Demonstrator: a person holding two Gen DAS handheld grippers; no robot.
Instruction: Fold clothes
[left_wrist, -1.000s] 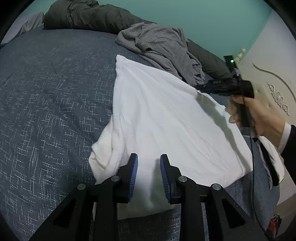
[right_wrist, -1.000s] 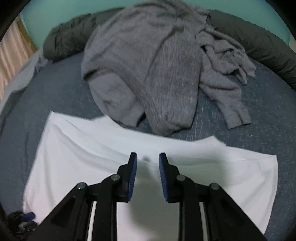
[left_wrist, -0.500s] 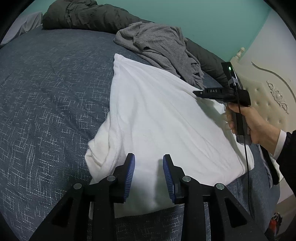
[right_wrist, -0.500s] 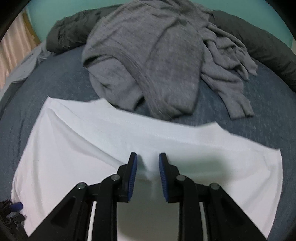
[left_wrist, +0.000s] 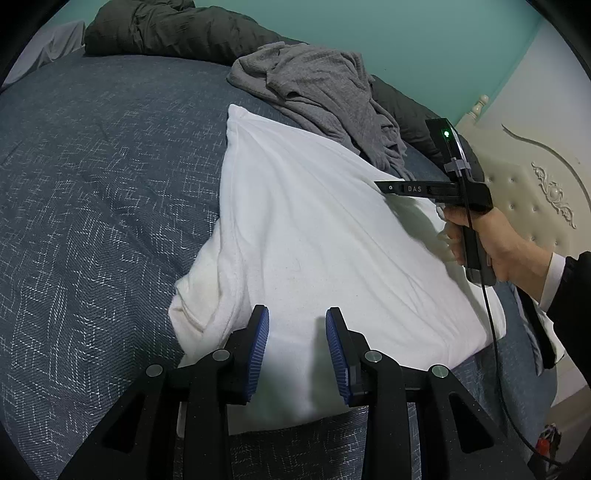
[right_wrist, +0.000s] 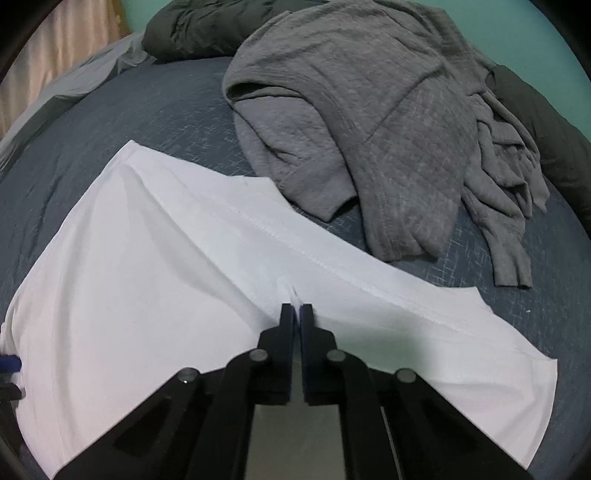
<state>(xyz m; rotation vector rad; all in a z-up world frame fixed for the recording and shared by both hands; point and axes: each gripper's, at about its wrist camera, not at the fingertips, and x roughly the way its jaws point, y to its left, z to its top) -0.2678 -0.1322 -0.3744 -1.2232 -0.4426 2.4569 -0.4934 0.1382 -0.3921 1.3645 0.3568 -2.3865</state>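
White cotton shirt (left_wrist: 314, 240) spread mid-frame on bed (left_wrist: 92, 203), long axis running lower left to upper right | right gripper (right_wrist: 296, 312) pinches its hemmed far edge | left gripper (left_wrist: 297, 332) wide apart above near edge

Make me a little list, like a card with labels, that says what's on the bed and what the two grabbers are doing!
place: bed with a dark blue patterned cover
being folded: white shirt, spread out on the cover
waiting pile: grey clothes, crumpled beyond the white shirt
at the far edge: dark bedding, bunched up
right gripper: shut, pinching a small ridge of the white shirt near its stitched hem
left gripper: open, over the near part of the white shirt, holding nothing
hand: holds the right gripper's handle
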